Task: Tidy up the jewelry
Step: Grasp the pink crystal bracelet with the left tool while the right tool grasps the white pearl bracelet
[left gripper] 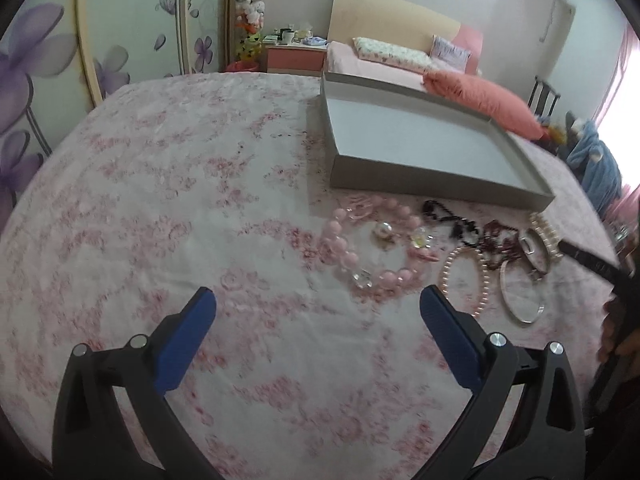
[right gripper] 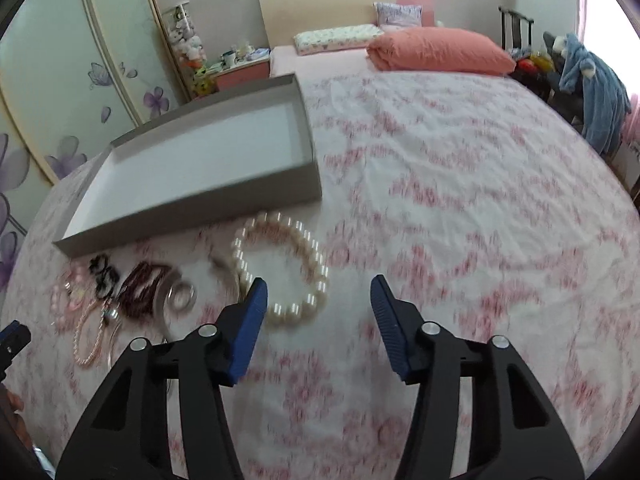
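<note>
A bed covered by a white sheet with a pink floral print (left gripper: 168, 208) carries everything here, and a shallow grey cardboard box lid (left gripper: 432, 178) with a bare white inside lies open-side up on it, toward the headboard end. Just in front of the lid's near wall the jewelry is strung out in a row on the sheet: a chunky pink bead necklace (left gripper: 344, 256) with clear crystal beads, a black bead strand (left gripper: 448, 218), a tangle of dark red beads (left gripper: 500, 242), a thin strand of small pink pearls (left gripper: 480, 276), a plain bangle (left gripper: 520, 300), and, at the end of the row nearest the right gripper, a bracelet of large cream pearls (right gripper: 280, 268). The left gripper (left gripper: 318, 308) hangs over bare sheet with its blue-padded jaws spread wide and nothing between them; the pink necklace lies just beyond its right fingertip. The right gripper (right gripper: 318, 292) points down at the sheet with its jaws partly apart and pinching nothing; the near curve of the cream pearl bracelet lies in front of and between its tips, blurred, and whether the left pad touches it cannot be told. Pillows (right gripper: 436, 54) lie at the head of the bed
</note>
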Available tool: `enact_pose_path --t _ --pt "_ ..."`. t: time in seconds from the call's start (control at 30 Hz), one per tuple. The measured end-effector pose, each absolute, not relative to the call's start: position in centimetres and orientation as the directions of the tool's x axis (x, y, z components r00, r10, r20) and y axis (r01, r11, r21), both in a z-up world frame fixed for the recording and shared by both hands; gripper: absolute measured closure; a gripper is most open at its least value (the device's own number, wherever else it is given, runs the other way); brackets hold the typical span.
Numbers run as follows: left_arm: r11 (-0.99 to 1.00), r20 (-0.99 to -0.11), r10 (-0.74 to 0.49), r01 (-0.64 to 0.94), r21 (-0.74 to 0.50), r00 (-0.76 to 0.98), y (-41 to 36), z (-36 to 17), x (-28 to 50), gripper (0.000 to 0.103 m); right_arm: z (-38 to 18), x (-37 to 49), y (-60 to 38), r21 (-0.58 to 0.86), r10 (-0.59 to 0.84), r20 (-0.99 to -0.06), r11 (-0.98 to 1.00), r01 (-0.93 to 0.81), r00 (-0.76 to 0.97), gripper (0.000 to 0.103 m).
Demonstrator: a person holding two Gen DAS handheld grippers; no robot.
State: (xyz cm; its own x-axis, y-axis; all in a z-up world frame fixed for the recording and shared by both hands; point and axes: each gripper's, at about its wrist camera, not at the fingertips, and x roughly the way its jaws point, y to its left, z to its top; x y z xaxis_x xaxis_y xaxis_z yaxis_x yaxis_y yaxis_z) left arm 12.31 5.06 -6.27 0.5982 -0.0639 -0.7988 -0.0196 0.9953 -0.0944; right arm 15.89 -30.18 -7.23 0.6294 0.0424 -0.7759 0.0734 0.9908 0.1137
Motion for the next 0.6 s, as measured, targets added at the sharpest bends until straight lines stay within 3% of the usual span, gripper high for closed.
enact_pose_path --t 0.27,0.6 --pt "1.0 -0.808 0.011 -0.002 0.012 0.59 4.0 -6.6 14.5 0.006 -7.6 17.8 -29.2 0.02 -0.026 -0.786 0.998 0.067 0.618 0.079" --pt "1.0 -0.85 0.009 -0.008 0.006 0.526 3.6 -8.6 17.7 0.027 -7.5 18.1 -29.0 0.021 -0.021 -0.779 0.998 0.06 0.627 0.082"
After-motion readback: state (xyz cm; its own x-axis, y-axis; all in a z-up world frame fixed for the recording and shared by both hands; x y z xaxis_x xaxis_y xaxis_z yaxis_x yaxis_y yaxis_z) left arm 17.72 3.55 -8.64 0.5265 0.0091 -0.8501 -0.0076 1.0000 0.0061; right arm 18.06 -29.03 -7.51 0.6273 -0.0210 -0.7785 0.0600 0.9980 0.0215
